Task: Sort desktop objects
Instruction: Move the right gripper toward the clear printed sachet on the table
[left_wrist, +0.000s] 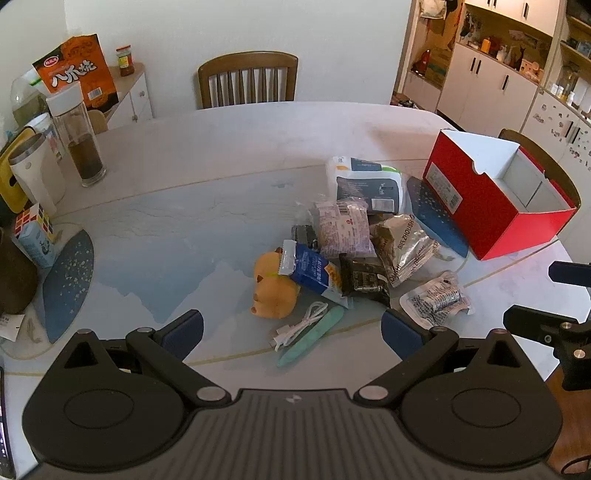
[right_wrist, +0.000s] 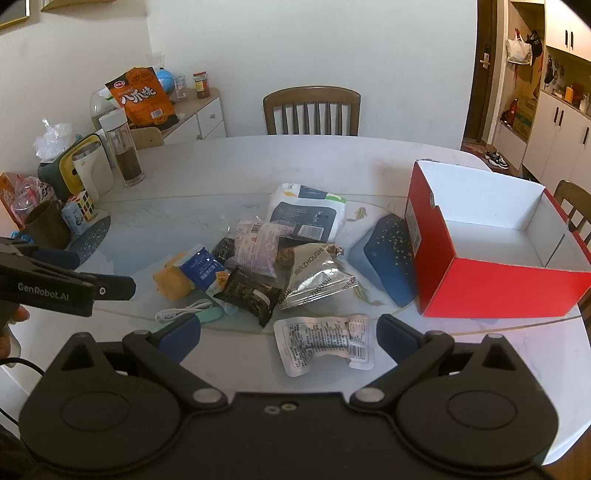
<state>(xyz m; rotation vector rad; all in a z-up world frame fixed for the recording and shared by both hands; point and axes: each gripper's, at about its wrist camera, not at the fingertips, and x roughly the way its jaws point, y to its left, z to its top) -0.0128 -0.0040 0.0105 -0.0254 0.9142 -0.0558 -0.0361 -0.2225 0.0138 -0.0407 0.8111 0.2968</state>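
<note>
counter (right_wrist: 332, 162): pale, rounded; the unsorted heap lies mid-counter toward the near edge.
red box (right_wrist: 491, 288): empty, open-topped, at the right edge; judged the drop spot.
clear packet (right_wrist: 325, 343): nearest the right claw (right_wrist: 289, 338), alone on the counter; best taken first, pinched across its flat middle.
left claw (left_wrist: 291, 332): spread wide, holding nothing, above the white cable (left_wrist: 301, 325).
right claw: equally wide, empty.
views: only the right shows the box's bare floor.
</note>
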